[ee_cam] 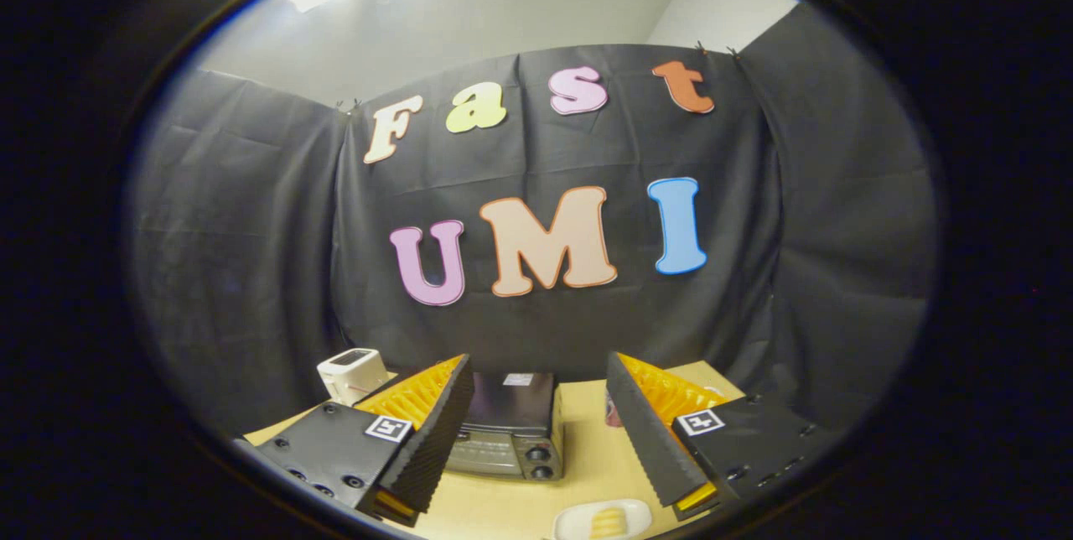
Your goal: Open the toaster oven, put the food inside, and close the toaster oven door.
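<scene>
We start from the toaster oven (pixel 507 431): it stands on the counter (pixel 591 456) ahead of the fingers, seen between them and a little toward the left one, with its back near the booth's black cloth wall. Its door looks closed, and two round knobs sit at the right side of its front. The food (pixel 607 521) — a pale yellow piece, ridged like sliced bread or pastry — lies on a small white plate (pixel 578 516) on the counter, nearer to us than the oven and between the two fingers. The gripper (pixel 541 448) is held high above the counter with its fingers spread wide apart, and they hold nothing.

Further out, a small white device (pixel 352 372) stands left of the oven, behind the left finger. A dark reddish thing shows just beside the right finger, but it is mostly hidden and we cannot tell what it is.

We judge that the task is at its beginning: the door is not yet opened and the food is untouched. The risks come from here. We cannot make out the door handle from this height, so a finger may hook badly and slip, or push the light oven backward toward the cloth. The plate also lies in the way of the descent — a low approach could knock it.
</scene>
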`<state>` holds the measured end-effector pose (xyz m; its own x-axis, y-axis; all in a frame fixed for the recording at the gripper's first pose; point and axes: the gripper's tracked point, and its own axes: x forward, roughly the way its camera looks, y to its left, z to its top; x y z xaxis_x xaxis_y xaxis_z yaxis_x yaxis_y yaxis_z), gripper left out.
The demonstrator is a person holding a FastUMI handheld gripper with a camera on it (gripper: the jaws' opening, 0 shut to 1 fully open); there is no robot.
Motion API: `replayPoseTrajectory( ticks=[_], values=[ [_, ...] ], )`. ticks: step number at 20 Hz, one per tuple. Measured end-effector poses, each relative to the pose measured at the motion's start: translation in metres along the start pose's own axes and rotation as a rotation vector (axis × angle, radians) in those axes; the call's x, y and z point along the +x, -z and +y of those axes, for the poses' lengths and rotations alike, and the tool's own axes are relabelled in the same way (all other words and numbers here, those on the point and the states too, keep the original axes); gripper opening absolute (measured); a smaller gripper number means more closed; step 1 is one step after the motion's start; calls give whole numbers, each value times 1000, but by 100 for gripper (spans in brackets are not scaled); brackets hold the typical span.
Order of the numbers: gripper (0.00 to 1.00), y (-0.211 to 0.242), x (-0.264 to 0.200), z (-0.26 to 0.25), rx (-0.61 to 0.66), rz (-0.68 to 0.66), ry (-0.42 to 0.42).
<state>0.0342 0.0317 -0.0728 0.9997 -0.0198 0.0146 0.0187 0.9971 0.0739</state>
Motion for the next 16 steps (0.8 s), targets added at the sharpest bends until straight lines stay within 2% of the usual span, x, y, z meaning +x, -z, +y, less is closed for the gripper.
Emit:
replayPoseTrajectory(
  ticks=[3,7,16],
  values=[
    [98,30,11,13,42,-31,-25],
    [98,78,26,22,35,-35,-16],
    [98,147,70,109,-4,-104,-58]
  ],
)
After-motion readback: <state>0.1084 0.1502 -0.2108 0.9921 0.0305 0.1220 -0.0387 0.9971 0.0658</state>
